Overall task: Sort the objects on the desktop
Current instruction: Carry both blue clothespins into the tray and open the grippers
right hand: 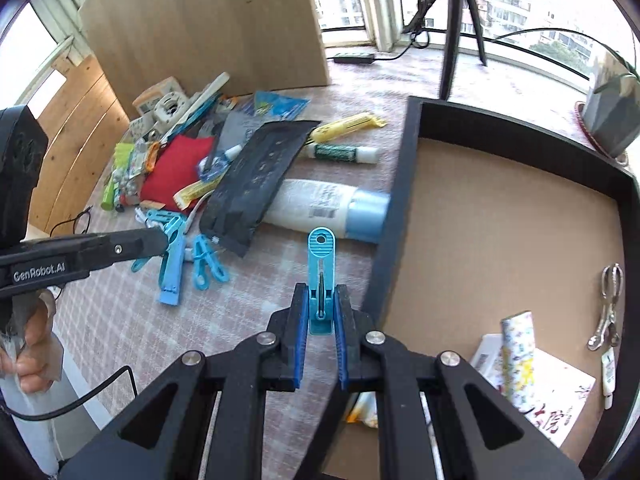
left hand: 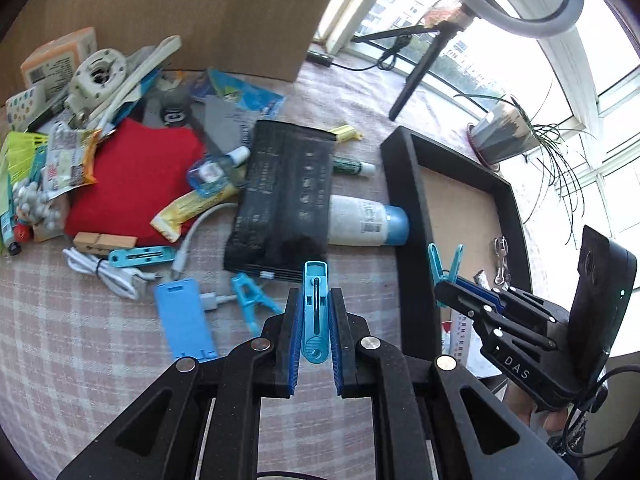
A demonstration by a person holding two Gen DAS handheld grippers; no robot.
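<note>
A pink checked tablecloth (left hand: 100,320) carries a large black-walled tray with a brown floor (right hand: 500,220) beside a clutter pile. The left gripper (left hand: 314,320) is clamped on a blue plastic clothes peg (left hand: 315,312); the right gripper (right hand: 322,320), above the cloth just beside the tray's wall, pinches another blue peg (right hand: 321,276).

Counted on the checked cloth: four blue clothespins in all, one clamped in the left gripper (left hand: 314,308), one clamped in the right gripper (right hand: 321,308), two lying loose, one (left hand: 253,302) by the blue phone stand (left hand: 185,320) and one (left hand: 142,257) by the white cable (left hand: 108,274). One black tray (right hand: 394,208), one white bottle with a blue cap (right hand: 328,209), one black pouch (left hand: 282,200), one red cloth (left hand: 132,178). Small items in the far pile are too jumbled to count.
</note>
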